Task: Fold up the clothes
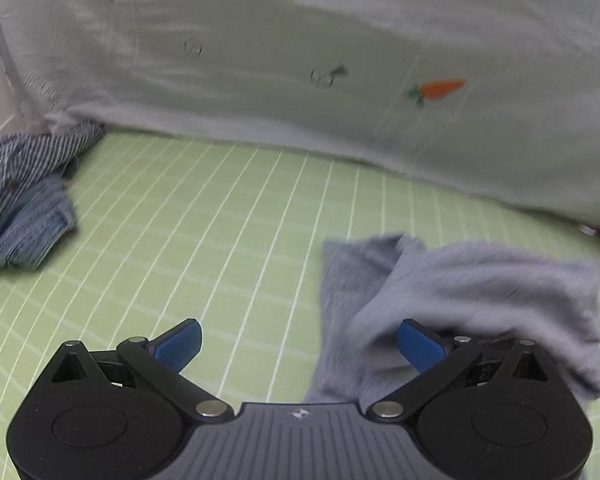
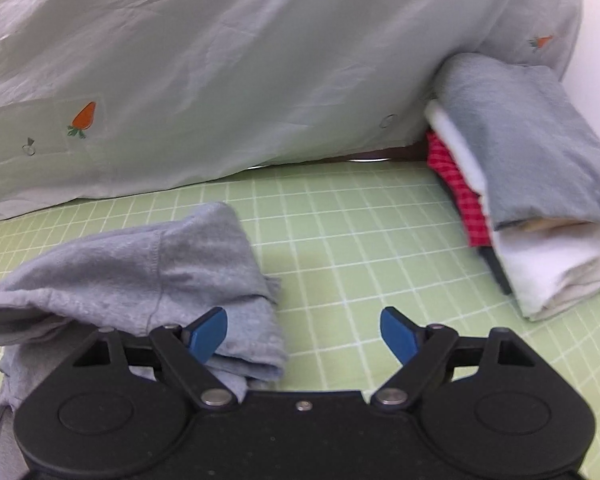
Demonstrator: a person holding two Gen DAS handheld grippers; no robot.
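Green gridded mat (image 1: 228,216) covers the tabletop, and a pale cloth printed with orange carrots (image 1: 300,40) drapes down behind it. Your left gripper (image 1: 300,346) and right gripper (image 2: 304,334) both hang with their blue fingers spread wide, gripping nothing. The task's garment, a soft grey knit piece (image 2: 148,264), lies crumpled on the mat between the two grippers, its edge just beside the right gripper's left finger and under the left gripper's right one.

It is bunched and partly doubled over, so whether you are opening it out or closing a fold, I cannot tell. Either way, pinch only one layer at a hem or seam, take matching corners with both grippers, and keep the cloth taut and low so it slides flat across the mat.

Counted: one grey garment on the mat; one stack of folded clothes (image 2: 540,184) at the right, showing four layers (grey, white, red check, white); one loose heap of striped and blue denim cloth (image 1: 24,200) at the left; two grippers.
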